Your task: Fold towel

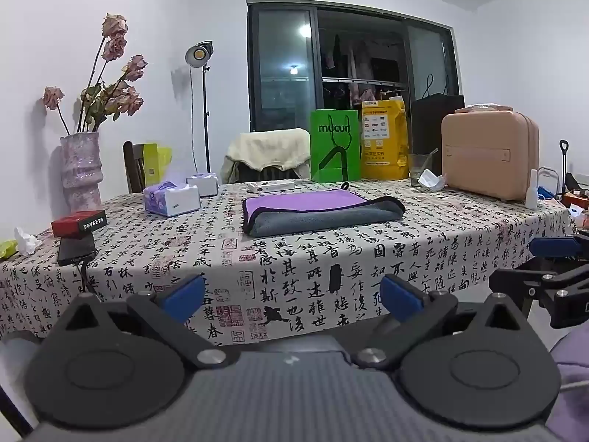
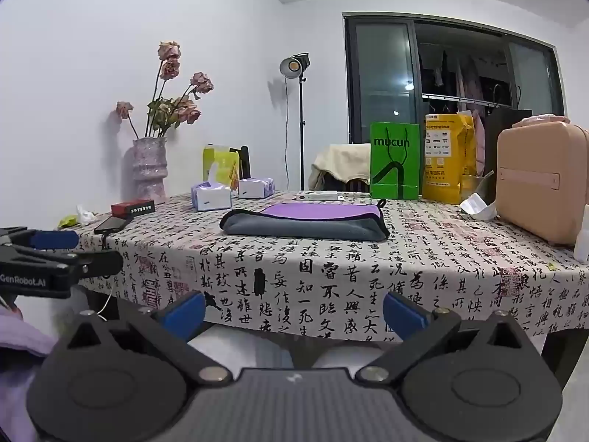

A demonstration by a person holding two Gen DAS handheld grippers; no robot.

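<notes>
We hold the left gripper (image 1: 292, 296) spread wide with nothing between its blue pads, level with the hanging front of the tablecloth (image 1: 221, 258) and short of the table's near edge. The right gripper (image 2: 294, 307) is equally wide apart and empty, just beside the left one and at much the same height; each shows at the edge of the other's view. We judge both are kept back and low so the whole tabletop stays in sight before we commit to a reach.

The towel (image 1: 320, 211) lies near the middle of the table, well apart from both grippers, already doubled: the grey side wraps over at the front and the purple face shows on top behind it. A dark binding runs round its border, and a small hanging loop (image 2: 381, 203) sticks up at its far right corner. We judge at least one fold is made and a further one may remain.

Bare cloth lies between the near table edge and the towel, so the approach is open. To the left, the tissue box (image 1: 172, 199) sits near the towel's left end; behind, a flat white box (image 1: 271, 185) lies just past the far edge. The green bag (image 1: 335, 145) stands further back, and the pink case (image 1: 489, 149) is well to the right.
</notes>
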